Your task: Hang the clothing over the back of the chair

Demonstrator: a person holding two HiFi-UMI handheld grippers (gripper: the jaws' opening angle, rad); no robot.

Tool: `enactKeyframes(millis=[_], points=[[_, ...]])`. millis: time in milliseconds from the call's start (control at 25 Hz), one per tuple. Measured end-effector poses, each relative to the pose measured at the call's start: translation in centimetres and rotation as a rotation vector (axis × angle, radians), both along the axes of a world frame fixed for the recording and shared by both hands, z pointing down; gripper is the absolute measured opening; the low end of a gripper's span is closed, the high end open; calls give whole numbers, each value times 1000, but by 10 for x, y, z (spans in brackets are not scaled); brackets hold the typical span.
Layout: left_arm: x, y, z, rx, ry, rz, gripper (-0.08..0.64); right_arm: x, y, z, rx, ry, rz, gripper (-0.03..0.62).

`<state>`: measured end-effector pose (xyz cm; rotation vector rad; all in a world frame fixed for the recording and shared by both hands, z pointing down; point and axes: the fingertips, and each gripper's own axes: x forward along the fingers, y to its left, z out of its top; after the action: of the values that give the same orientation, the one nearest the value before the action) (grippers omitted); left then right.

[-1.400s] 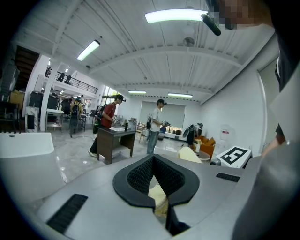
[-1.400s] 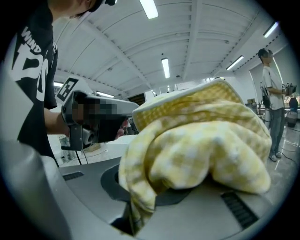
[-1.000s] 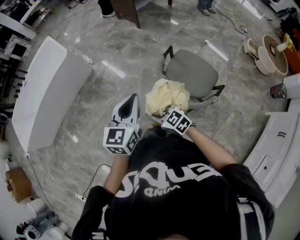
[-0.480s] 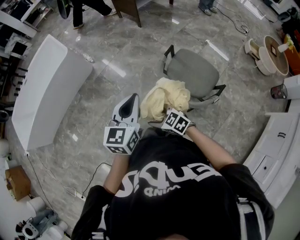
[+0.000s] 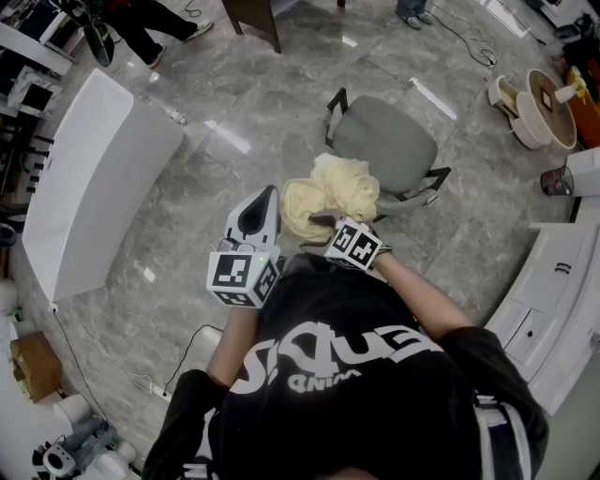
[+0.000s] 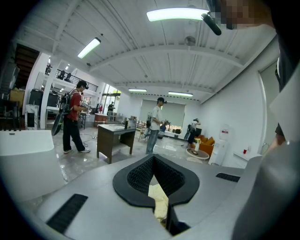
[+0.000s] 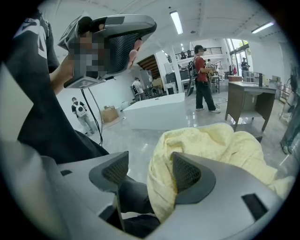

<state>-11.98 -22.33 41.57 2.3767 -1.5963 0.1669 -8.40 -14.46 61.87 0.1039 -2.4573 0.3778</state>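
Observation:
A pale yellow garment (image 5: pixel 330 192) lies bunched over the near edge of a grey office chair (image 5: pixel 386 148), hiding the chair's back. My right gripper (image 5: pixel 323 223) sits at the garment's near side. Its jaws have just been opening and now stand open. In the right gripper view, folds of the garment (image 7: pixel 211 145) hang loose against the right pad (image 7: pixel 186 171), and the right gripper (image 7: pixel 150 171) does not pinch them. My left gripper (image 5: pixel 267 199) hovers just left of the garment, shut; a sliver of yellow shows through the slit of the left gripper (image 6: pixel 154 180).
A long white bench (image 5: pixel 94 178) stands on the marble floor to the left. A brown desk (image 5: pixel 253 19) is at the top and round wooden tables (image 5: pixel 539 103) at the upper right. A white counter (image 5: pixel 562 281) lines the right side. A person (image 5: pixel 141 23) walks at the upper left.
My right gripper has let go of the garment and dropped slightly. The garment has slumped lower and to the left on the chair. A person has walked into view at the upper left.

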Motion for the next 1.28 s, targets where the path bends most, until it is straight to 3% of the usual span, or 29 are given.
enactKeyframes(millis=[480,680,760,840,1000,1280], points=[[8,-4,1,-1,3,23,14,7,-19,-22,17,-61,79,255],[14,-9,1,2,4,39,14,14,-34,-46,52,-128,139,253],[16,-10,1,4,5,47,14,18,-41,-63,73,-178,176,221],[18,-12,1,4,6,54,14,23,-51,-83,108,-230,223,138],[25,-16,0,6,12,72,14,43,-72,-120,176,-295,352,35],[44,-20,-1,10,20,127,14,95,-93,-176,288,-366,597,14]])
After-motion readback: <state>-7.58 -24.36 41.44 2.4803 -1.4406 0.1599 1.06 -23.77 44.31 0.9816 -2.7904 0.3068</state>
